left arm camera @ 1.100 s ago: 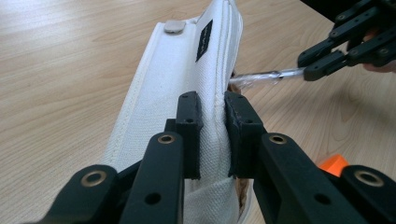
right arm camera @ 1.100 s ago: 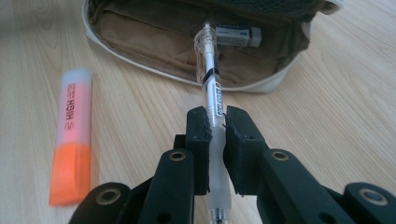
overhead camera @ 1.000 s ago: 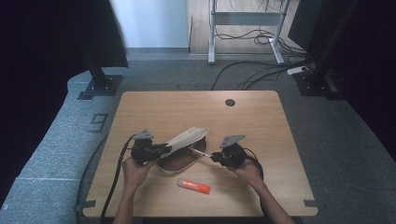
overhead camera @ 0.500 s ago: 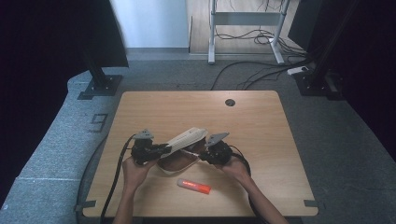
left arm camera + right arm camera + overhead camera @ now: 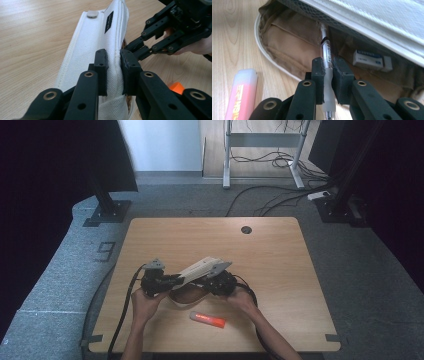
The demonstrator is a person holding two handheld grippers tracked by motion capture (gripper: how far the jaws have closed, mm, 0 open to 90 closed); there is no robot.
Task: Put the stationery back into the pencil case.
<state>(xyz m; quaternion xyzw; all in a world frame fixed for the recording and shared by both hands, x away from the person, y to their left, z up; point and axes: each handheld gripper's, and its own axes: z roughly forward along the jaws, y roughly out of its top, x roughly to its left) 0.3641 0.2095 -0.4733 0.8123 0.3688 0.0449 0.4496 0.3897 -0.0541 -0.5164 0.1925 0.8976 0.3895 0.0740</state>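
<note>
While your left tool (image 5: 113, 71) pinches the white flap (image 5: 92, 47) of the case (image 5: 192, 282) and holds it lifted, your right tool (image 5: 329, 77) is pressed together on a clear pen (image 5: 327, 65). The pen's tip points to 12 o'clock in the right gripper view, into the case's brown lining (image 5: 287, 42). A white eraser (image 5: 370, 60) lies inside the case at 2 o'clock from the pen. In the high view the case sits near the middle of the bench (image 5: 280, 255), between your two tools. An orange-and-white stick (image 5: 207, 320) lies on the bench at 6 o'clock from the case, near it but apart.
</note>
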